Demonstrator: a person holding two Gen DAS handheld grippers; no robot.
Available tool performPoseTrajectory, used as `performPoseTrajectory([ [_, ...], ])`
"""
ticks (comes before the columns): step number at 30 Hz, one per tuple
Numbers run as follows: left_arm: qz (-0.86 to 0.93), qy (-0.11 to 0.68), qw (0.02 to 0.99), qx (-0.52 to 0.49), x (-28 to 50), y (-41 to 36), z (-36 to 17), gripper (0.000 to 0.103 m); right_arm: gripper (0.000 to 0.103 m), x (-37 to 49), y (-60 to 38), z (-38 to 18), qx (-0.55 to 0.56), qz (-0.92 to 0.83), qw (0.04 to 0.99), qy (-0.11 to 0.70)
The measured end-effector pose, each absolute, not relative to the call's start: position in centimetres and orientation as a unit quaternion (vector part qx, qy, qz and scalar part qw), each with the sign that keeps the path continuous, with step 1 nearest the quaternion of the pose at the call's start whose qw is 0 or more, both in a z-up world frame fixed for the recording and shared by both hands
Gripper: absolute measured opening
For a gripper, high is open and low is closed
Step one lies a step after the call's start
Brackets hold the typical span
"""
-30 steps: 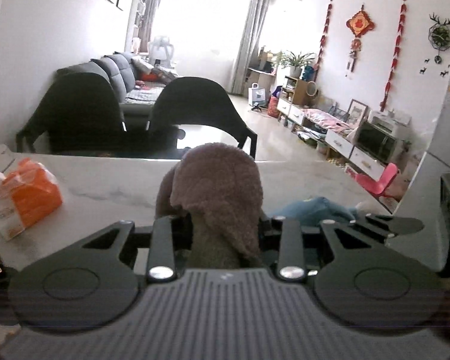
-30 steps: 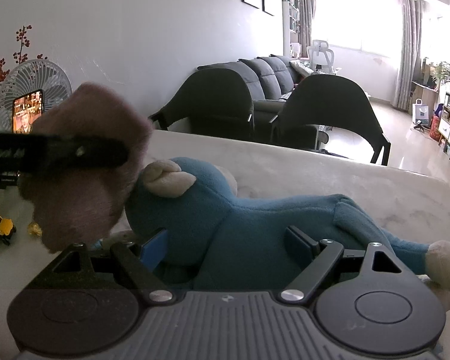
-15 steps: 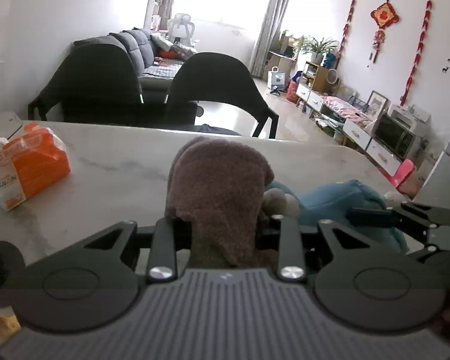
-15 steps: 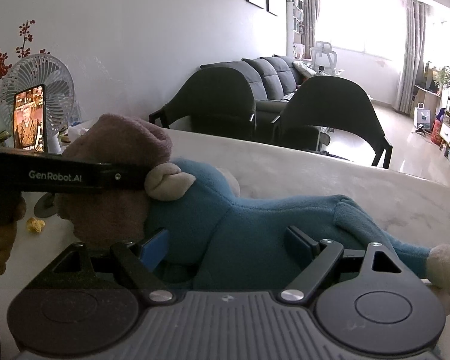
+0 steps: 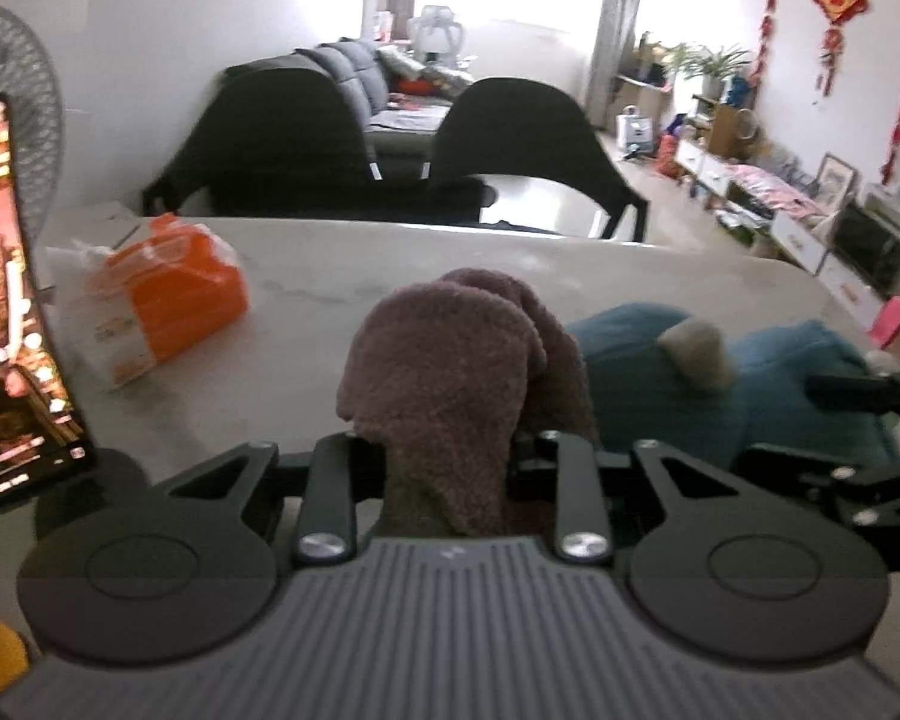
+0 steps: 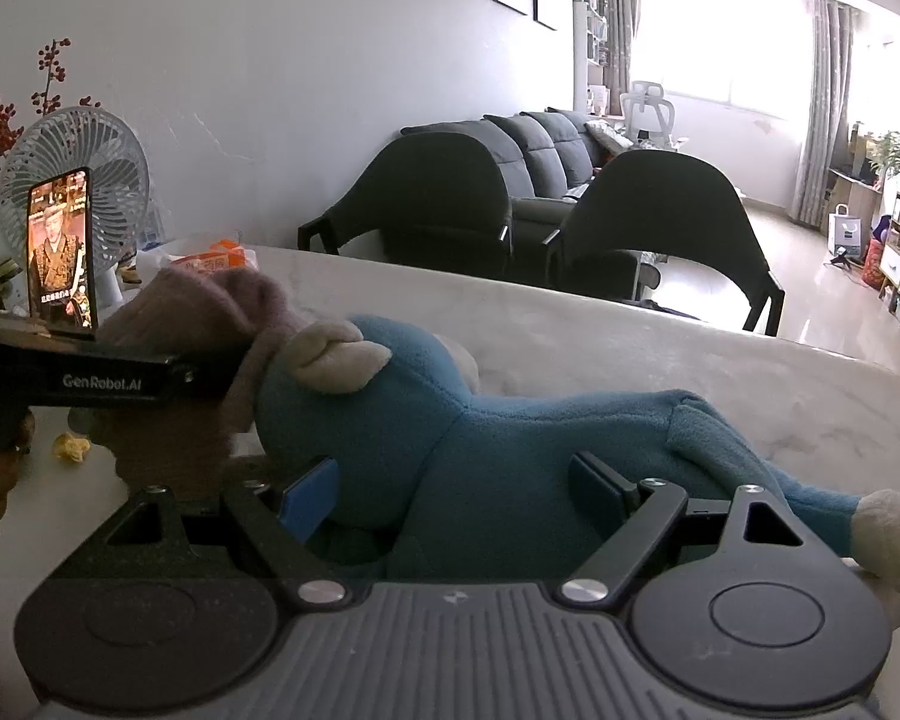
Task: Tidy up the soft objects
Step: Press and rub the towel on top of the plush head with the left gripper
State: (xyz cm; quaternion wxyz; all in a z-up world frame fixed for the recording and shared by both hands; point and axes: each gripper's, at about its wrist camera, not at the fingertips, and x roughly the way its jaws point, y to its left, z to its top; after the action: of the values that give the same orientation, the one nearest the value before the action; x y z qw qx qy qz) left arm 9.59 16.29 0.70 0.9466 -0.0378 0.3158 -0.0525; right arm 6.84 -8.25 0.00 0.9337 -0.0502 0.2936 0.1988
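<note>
While our left gripper (image 5: pixel 450 450) pinches the cloth (image 5: pixel 456 384), its jaws are closing, the fabric bunched between them. We see the cloth as a mauve, fuzzy terry bundle, humped on top and drooping over the jaws, touching the head of the plush (image 6: pixel 450 438). Our right gripper (image 6: pixel 456 486) straddles the plush's body with jaws set wide; whether the pads press into it we cannot tell. The plush is a blue fleece animal with beige ear and foot, lying on its side on the marble table (image 6: pixel 630 348), its long axis running parallel to the far edge, head toward the left end and legs toward the right. Near the left end stands a phone (image 6: pixel 63 252) before a fan (image 6: pixel 114 180), beside an orange tissue pack (image 5: pixel 156 306) in crinkled plastic.
</note>
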Motion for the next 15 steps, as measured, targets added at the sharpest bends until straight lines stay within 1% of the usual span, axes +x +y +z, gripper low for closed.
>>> performPoseTrajectory([
  [3,-0.071,0.299,0.949,-0.063,9.2,16.6,1.8,0.026,0.086,6.9,-8.3,0.0,-0.051,0.199,0.934,0.294],
  [10,-0.128,0.236,0.962,-0.051,8.9,14.0,5.8,0.026,0.086,6.9,-8.0,0.0,-0.053,0.198,0.933,0.295],
  [15,-0.152,0.243,0.957,-0.040,10.5,12.3,5.5,0.026,0.086,7.0,-8.1,0.2,-0.052,0.198,0.933,0.295],
])
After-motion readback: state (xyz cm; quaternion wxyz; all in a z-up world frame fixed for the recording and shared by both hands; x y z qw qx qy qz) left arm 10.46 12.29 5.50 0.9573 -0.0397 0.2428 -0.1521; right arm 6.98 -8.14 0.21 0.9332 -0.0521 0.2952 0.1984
